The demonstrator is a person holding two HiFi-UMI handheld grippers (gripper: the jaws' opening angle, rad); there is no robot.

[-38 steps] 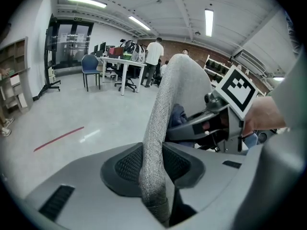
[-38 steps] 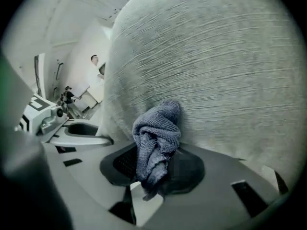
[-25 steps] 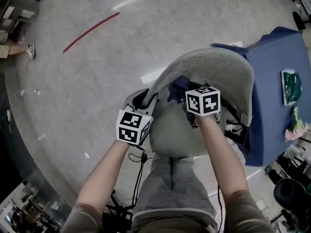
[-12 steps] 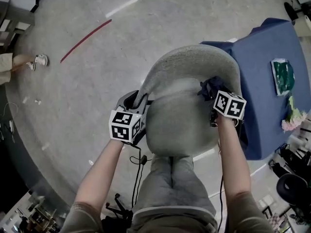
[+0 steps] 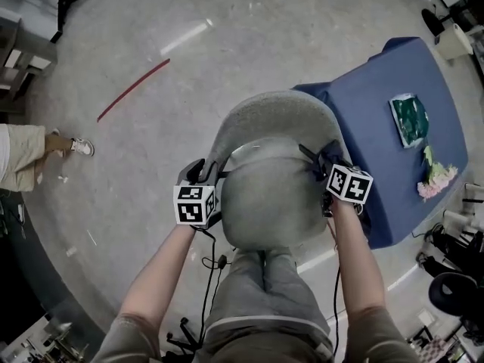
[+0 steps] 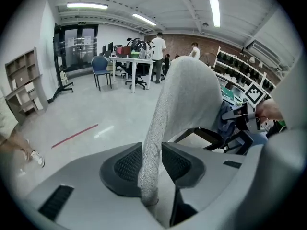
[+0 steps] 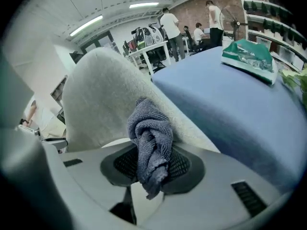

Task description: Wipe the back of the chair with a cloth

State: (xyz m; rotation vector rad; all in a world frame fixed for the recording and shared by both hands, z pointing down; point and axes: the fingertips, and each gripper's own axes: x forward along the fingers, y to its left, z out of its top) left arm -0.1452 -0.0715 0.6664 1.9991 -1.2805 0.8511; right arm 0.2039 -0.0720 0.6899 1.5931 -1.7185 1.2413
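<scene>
The grey fabric chair back (image 5: 272, 116) curves above the seat (image 5: 268, 203), just in front of me. My left gripper (image 5: 200, 178) clamps the back's left edge; its pads (image 6: 122, 166) press the fabric edge (image 6: 165, 109) from both sides while the jaws are opening slightly. My right gripper (image 5: 331, 165) is shut on a bunched blue-grey cloth (image 7: 151, 140), which lies against the right edge of the chair back (image 7: 96, 95). In the left gripper view the cloth (image 6: 226, 121) shows past the back's far edge.
A table under a blue cover (image 5: 382, 138) stands close to the chair's right, with a green packet (image 5: 410, 119) and flowers (image 5: 437, 178) on it. A person's leg (image 5: 34, 157) is at far left. A red line (image 5: 132, 89) marks the floor. Desks and people stand far off.
My right gripper has carried the cloth from the middle of the chair back across to its right edge. The left gripper has stayed on the left edge.
</scene>
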